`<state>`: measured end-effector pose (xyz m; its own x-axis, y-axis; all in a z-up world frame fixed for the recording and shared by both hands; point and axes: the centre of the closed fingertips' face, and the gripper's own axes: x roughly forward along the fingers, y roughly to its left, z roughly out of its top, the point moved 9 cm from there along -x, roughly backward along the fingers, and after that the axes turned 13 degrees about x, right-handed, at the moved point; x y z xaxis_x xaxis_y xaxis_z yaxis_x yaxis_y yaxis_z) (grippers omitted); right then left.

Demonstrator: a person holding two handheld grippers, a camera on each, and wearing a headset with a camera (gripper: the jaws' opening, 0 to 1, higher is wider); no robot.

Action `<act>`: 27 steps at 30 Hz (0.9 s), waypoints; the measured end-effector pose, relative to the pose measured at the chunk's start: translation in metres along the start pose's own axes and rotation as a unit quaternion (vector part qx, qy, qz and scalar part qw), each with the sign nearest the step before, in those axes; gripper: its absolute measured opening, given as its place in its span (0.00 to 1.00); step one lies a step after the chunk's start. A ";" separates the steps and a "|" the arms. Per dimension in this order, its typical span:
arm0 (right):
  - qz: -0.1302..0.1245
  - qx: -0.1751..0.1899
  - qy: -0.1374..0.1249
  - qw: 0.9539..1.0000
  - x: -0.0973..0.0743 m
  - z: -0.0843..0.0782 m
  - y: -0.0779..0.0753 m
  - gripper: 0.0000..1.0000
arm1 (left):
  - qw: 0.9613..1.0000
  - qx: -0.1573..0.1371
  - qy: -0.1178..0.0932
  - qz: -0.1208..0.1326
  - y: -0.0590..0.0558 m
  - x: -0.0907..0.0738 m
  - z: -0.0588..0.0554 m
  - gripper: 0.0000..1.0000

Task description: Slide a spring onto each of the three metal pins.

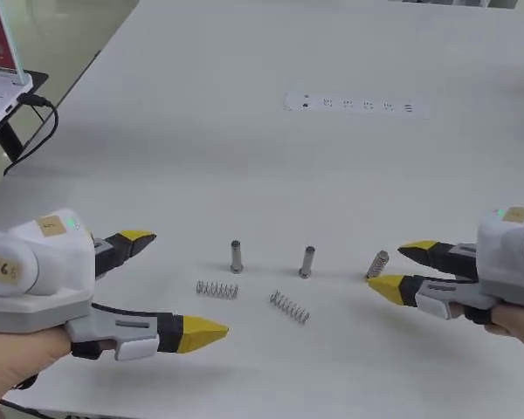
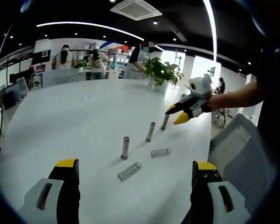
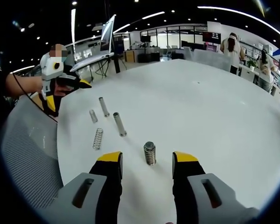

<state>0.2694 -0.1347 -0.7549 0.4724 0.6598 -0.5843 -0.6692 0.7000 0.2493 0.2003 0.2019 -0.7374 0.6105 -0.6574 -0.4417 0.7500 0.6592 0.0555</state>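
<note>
The right gripper (image 1: 397, 268) had its jaws apart around the spring-sleeved pin (image 3: 150, 153), which stood between the tips untouched. The left gripper (image 1: 170, 284), jaws spread wide and gripping nothing, faced the near bare pin (image 1: 236, 257) and the far bare pin (image 1: 306, 261) standing ahead of it. The near spring (image 1: 217, 289) and the far spring (image 1: 289, 307) lay loose beside them on the white table (image 1: 244, 157).

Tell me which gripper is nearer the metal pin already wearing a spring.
Right. The right gripper has its open jaws either side of the spring-covered metal pin; the left gripper hovers beyond the two bare metal pins.
</note>
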 end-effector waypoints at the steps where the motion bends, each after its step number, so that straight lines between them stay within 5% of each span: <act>1: -0.001 0.001 0.001 1.000 -0.001 -0.001 0.000 0.41 | 1.000 0.001 -0.001 0.000 0.000 0.000 0.001 0.98; 27: 0.017 0.009 0.024 1.000 -0.022 -0.029 0.015 0.41 | 1.000 -0.002 -0.002 0.000 -0.003 -0.002 -0.001 0.98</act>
<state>0.2323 -0.1461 -0.7602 0.4217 0.6699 -0.6111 -0.6740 0.6824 0.2830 0.1965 0.2014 -0.7373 0.6120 -0.6587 -0.4378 0.7486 0.6610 0.0519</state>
